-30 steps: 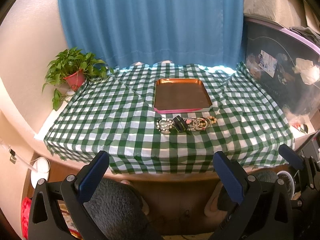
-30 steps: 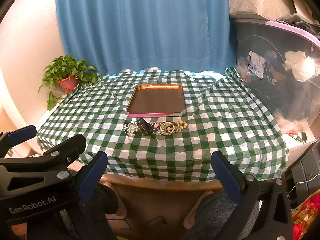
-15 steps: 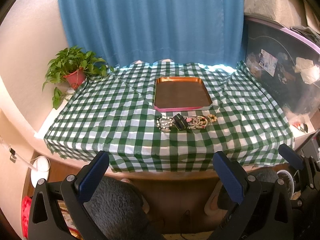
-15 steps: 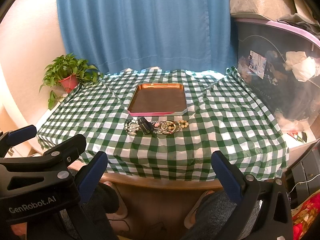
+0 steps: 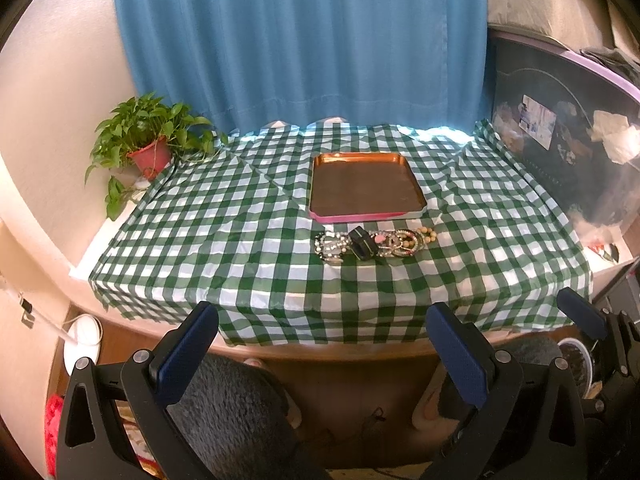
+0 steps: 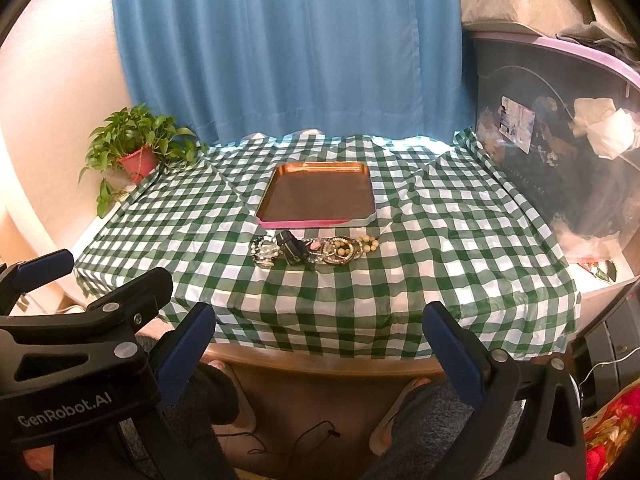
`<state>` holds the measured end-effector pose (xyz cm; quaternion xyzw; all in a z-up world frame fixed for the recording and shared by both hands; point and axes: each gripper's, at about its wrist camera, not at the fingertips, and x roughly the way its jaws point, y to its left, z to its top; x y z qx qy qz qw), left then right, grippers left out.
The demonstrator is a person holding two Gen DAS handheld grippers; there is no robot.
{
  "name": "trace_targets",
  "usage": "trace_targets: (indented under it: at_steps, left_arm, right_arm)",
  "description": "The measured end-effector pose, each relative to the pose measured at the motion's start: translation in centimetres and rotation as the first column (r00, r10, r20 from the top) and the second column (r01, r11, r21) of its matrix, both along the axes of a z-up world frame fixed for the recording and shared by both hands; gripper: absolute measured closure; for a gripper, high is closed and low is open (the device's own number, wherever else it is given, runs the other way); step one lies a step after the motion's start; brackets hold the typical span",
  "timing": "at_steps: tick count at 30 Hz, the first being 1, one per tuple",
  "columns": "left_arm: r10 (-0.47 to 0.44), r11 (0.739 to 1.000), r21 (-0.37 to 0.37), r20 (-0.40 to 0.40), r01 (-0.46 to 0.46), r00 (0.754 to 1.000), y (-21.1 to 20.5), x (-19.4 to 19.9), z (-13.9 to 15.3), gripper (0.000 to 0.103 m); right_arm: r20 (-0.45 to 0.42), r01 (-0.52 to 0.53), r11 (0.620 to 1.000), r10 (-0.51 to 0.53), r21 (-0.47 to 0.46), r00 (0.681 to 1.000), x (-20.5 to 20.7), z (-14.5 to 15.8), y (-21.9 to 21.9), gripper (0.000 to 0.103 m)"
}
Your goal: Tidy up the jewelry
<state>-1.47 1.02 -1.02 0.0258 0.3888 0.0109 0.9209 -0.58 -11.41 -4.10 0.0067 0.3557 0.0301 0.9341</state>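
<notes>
Tray (image 5: pixel 366 185) at the table (image 5: pixel 224 248) centre; jewelry pile (image 5: pixel 372 242) just before its front edge; potted plant (image 5: pixel 150 140) beyond the rear-left corner.

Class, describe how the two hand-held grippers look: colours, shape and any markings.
Each hand-held gripper, left and right, has a black angular frame with silver screws and two flat blue finger pads. White "GenRobot.AI" lettering marks the left one's body.

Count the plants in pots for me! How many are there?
1. The potted plant sits at the far left corner, just off the checked tablecloth, beside the blue curtain. Nothing else leafy shows, though the bin on the right could hide things.
</notes>
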Motion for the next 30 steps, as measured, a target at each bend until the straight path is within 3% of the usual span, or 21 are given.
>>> trace_targets:
  at_steps: [7, 13, 18, 22, 26, 28, 30]
  left_arm:
    - [-0.023, 1.0, 0.008, -0.01, 0.024, 1.0, 0.1, -0.2, -2.4, 0.0]
    - [-0.031, 0.999, 0.002, -0.075, 0.032, 0.997, -1.0, 3.8, -5.4, 0.0]
    - [-0.063, 0.995, -0.086, -0.09, 0.056, 0.994, -0.8, 7.4, -9.5, 0.0]
    - [-0.152, 0.974, -0.189, -0.119, 0.128, 0.981, -0.2, 11.3, -12.4, 0.0]
    - [-0.198, 0.969, -0.171, -0.113, 0.177, 0.974, -0.4, 14.9, -13.8, 0.001]
    - [-0.249, 0.95, -0.226, -0.122, 0.217, 0.961, -0.4, 17.3, -14.6, 0.002]
    - [-0.266, 0.938, -0.263, -0.125, 0.227, 0.956, -0.5, 19.2, -15.4, 0.012]
  right_arm:
    - [-0.026, -0.009, 1.0, 0.01, 0.013, 1.0, 0.8, -1.5, 0.2, 0.0]
    - [-0.088, -0.009, 1.0, 0.011, 0.019, 0.996, 3.4, -4.0, -0.1, 0.004]
    - [-0.141, -0.03, 1.0, 0.029, -0.005, 0.99, 6.6, -7.4, -0.2, 0.019]
    - [-0.148, -0.07, 0.997, 0.073, 0.027, 0.986, 9.2, -9.7, -0.9, 0.029]
    - [-0.14, -0.138, 0.984, 0.153, 0.109, 0.978, 13.0, -11.6, -2.8, 0.033]
    - [-0.123, -0.16, 0.98, 0.174, 0.114, 0.977, 14.6, -12.2, -3.6, 0.036]
    - [-0.075, -0.192, 0.974, 0.202, 0.123, 0.976, 16.4, -12.8, -4.4, 0.036]
